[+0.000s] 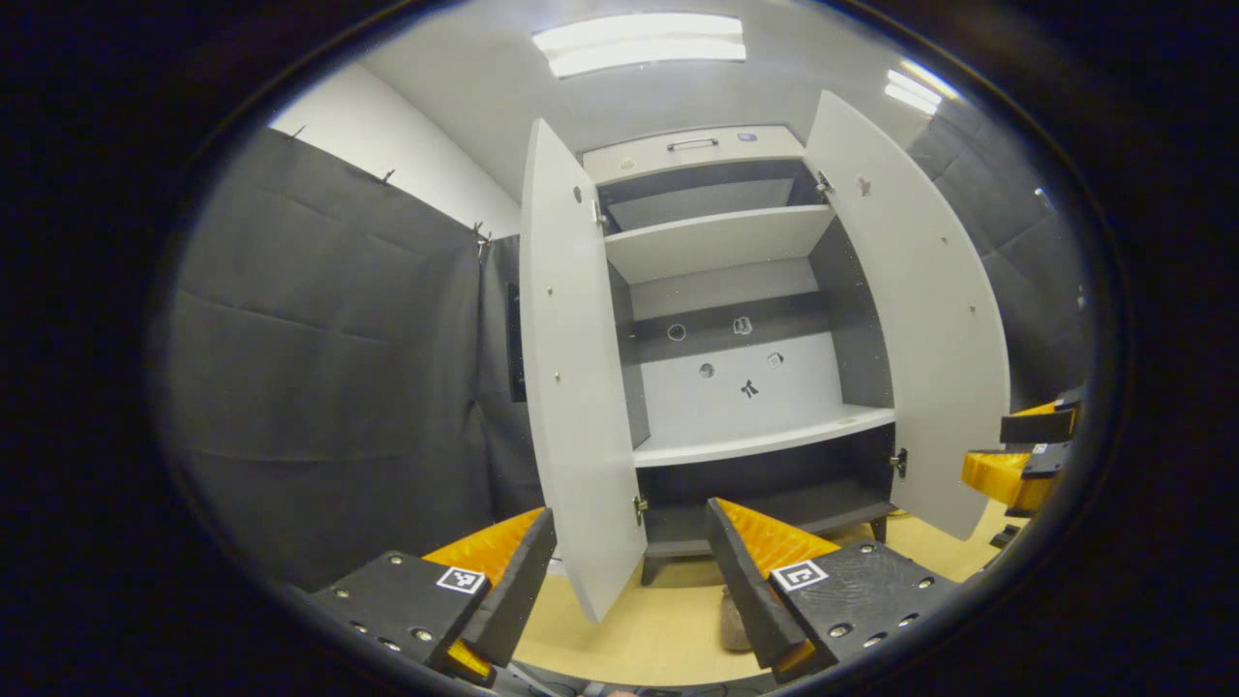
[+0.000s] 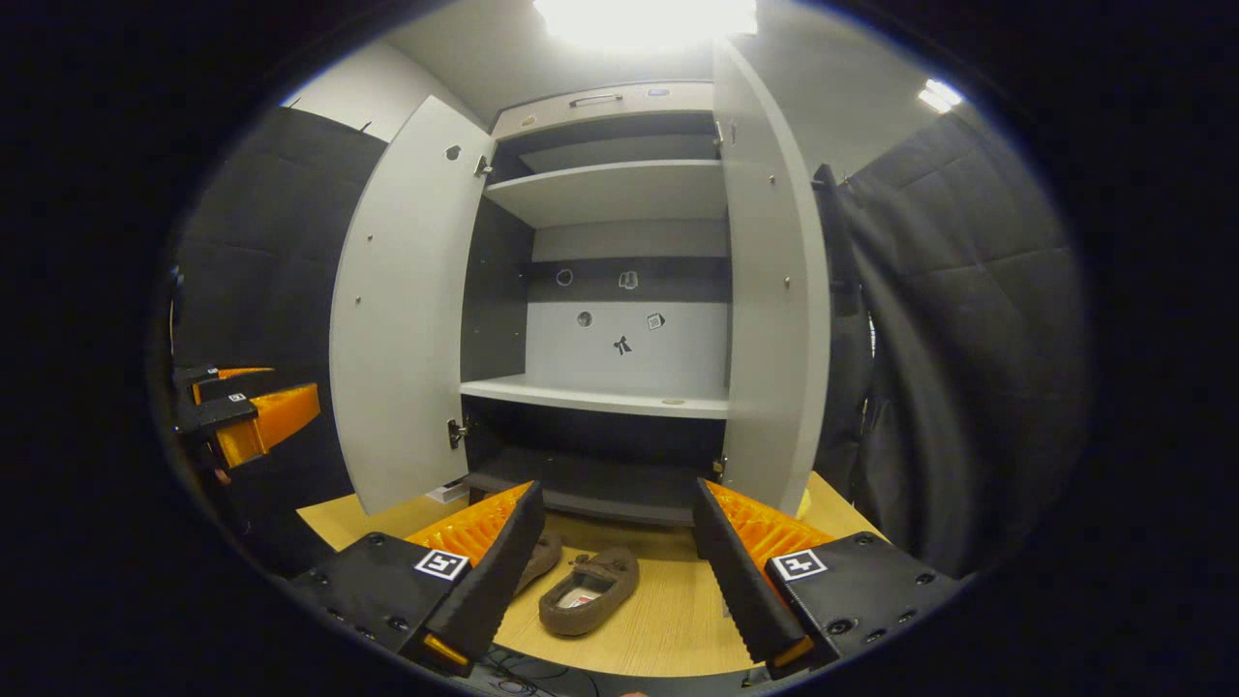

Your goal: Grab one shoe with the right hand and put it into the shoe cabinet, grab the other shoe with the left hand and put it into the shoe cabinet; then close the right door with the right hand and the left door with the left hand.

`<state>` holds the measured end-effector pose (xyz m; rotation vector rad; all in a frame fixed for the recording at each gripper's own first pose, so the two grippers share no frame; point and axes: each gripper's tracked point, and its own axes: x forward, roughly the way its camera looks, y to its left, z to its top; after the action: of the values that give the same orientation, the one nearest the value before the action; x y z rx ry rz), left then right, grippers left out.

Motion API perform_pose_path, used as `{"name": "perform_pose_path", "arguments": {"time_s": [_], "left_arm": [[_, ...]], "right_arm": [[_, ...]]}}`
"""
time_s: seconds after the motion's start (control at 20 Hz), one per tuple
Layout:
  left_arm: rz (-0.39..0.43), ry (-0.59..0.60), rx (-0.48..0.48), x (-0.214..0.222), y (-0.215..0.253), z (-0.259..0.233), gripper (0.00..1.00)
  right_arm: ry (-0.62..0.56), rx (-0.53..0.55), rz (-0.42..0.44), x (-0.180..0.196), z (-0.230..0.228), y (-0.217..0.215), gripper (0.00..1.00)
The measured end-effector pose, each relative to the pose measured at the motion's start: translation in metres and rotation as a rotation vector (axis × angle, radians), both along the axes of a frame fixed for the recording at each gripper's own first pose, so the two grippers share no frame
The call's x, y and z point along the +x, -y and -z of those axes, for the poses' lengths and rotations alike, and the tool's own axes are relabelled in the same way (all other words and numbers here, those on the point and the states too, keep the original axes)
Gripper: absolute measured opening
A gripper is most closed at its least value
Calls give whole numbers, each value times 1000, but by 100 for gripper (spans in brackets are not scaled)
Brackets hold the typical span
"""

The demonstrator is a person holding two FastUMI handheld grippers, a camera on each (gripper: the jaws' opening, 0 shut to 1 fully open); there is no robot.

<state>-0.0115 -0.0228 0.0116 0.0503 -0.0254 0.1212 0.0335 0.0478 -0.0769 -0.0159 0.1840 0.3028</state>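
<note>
Right gripper [image 2: 610, 571] spread, empty. Near shoe [image 2: 589, 603] straight ahead between fingers, long axis toward cabinet [image 2: 619, 194]. Left gripper [image 1: 629, 581] spread, farther off.

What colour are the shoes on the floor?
Brown. The soft brown slipper-like shoes show best in the right gripper view.

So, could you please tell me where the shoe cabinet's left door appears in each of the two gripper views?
Left gripper view: the left door stands open just left of centre, seen at a steep angle as a tall narrow slab.
Right gripper view: the left door is swung open left of centre, showing its broad inner face.
Shared landmark: the small dark mark on the cabinet's pale back panel, to the right of the door.
</note>
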Motion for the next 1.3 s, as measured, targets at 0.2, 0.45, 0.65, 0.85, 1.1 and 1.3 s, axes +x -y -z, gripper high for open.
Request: {"name": "perform_pose_path", "arguments": {"time_s": [0.2, 0.45, 0.65, 0.85, 1.1, 1.3], "left_arm": [[14, -13, 16, 24, -13, 7, 90], [-17, -29, 27, 31, -38, 17, 90], [-52, -52, 36, 27, -59, 26, 94], [-90, -73, 30, 22, -78, 34, 90], [-123, -93, 33, 18, -97, 41, 90], [-139, -112, 28, 16, -109, 51, 90]], "right_arm": [[-76, -19, -42, 24, 32, -35, 97], [-175, -67, -90, 53, 83, -75, 98], [-287, -97, -103, 73, 127, -93, 98], [-426, -97, -96, 82, 171, -101, 97], [-585, -109, -95, 77, 217, -106, 98], [-697, -132, -87, 72, 253, -112, 94]]}}
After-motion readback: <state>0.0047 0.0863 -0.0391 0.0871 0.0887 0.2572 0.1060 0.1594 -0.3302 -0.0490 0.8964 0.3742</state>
